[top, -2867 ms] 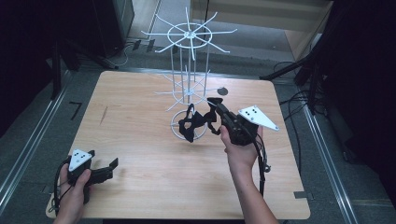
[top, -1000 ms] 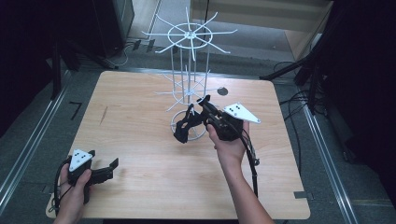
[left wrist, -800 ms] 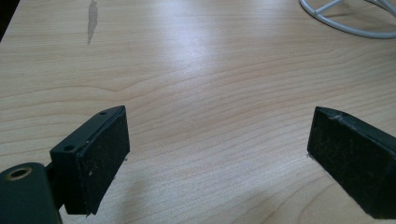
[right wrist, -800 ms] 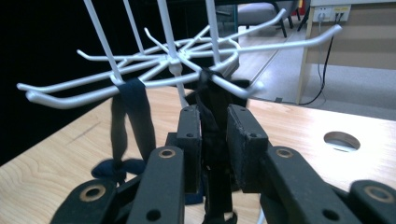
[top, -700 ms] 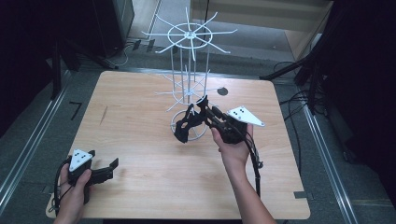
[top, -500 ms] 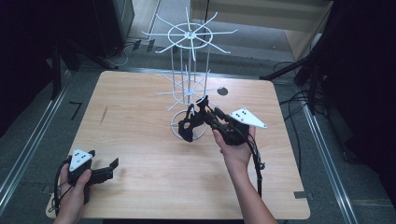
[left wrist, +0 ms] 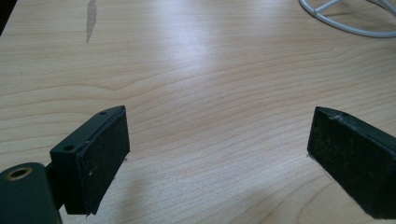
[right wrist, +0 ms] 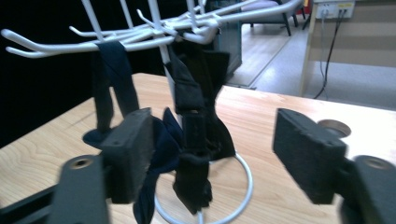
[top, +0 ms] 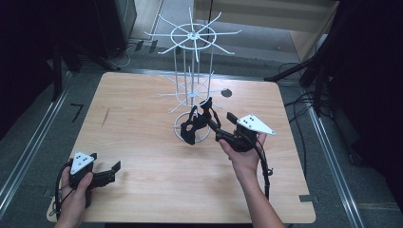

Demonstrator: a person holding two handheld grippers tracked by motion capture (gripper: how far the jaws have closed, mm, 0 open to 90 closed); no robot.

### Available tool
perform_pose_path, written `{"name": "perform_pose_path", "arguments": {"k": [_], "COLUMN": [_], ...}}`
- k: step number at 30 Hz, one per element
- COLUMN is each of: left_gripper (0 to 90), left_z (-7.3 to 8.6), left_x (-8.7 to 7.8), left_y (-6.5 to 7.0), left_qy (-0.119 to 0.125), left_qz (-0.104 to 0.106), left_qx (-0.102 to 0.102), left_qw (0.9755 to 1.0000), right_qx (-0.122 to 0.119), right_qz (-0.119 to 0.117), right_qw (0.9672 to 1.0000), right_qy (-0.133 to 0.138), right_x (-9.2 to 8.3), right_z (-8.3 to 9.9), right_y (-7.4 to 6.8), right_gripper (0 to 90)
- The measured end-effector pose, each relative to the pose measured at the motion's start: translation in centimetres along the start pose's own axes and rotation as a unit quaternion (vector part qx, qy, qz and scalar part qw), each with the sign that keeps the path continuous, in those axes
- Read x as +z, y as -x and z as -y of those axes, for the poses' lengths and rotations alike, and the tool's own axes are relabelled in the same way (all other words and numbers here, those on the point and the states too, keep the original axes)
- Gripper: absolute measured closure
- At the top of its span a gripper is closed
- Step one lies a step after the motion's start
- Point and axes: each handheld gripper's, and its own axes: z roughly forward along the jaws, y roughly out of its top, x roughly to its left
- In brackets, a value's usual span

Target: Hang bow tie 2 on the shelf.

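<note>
- The wooden table [top: 142, 123] is taking up most of the high view, with its pale grain running across under both grippers.
- The white wire rack [top: 194, 57] is standing upright toward the far middle of the table, its ring base [right wrist: 243, 186] resting on the wood and its spoked arms spreading out at two levels.
- The right hand [top: 244, 159] is holding the right gripper [top: 209, 121] just in front of the rack, pointing at the lower arms.
- The right gripper's jaws have just been opening; in the right gripper view [right wrist: 212, 154] they are standing wide apart, the pads pressing on nothing, with the dark cloth hanging between and just beyond them.
- The black bow tie [right wrist: 198, 140] is hanging by its strap from a lower arm of the rack, dangling down toward the ring base; a second dark strap [right wrist: 112, 79] is hanging from a neighbouring arm.
- The left hand [top: 76, 194] is resting the left gripper [top: 107, 173] at the near left corner of the table, well apart from the rack.
- The left gripper's jaws are gaping wide in its own view [left wrist: 215, 154], with bare wood between them.
</note>
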Motion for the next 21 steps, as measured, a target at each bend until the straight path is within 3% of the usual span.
{"name": "perform_pose_path", "arguments": {"k": [3, 7, 11, 21], "left_gripper": [6.1, 6.1, 6.1, 6.1], "left_z": [0.0, 0.0, 0.0, 0.0], "left_x": [0.0, 0.0, 0.0, 0.0], "left_y": [0.0, 0.0, 0.0, 0.0], "left_qy": [0.000, 0.001, 0.000, 0.000], "left_qz": [0.000, -0.001, -0.001, -0.001], "left_qx": [-0.001, -0.001, -0.001, 0.000], "left_qw": [1.0000, 1.0000, 1.0000, 1.0000], "right_qx": [-0.002, -0.015, -0.022, -0.011], "right_qz": [0.001, 0.001, 0.001, 0.006], "right_qw": [1.0000, 0.9998, 0.9997, 0.9997], "right_qy": [-0.008, -0.012, -0.013, -0.022], "right_x": [-0.1, -0.6, -1.1, -2.4], "right_z": [0.2, 0.4, 0.8, 2.2], "right_y": [0.3, 0.5, 0.9, 2.4], "right_gripper": [12.7, 1.8, 0.2, 0.0]}}
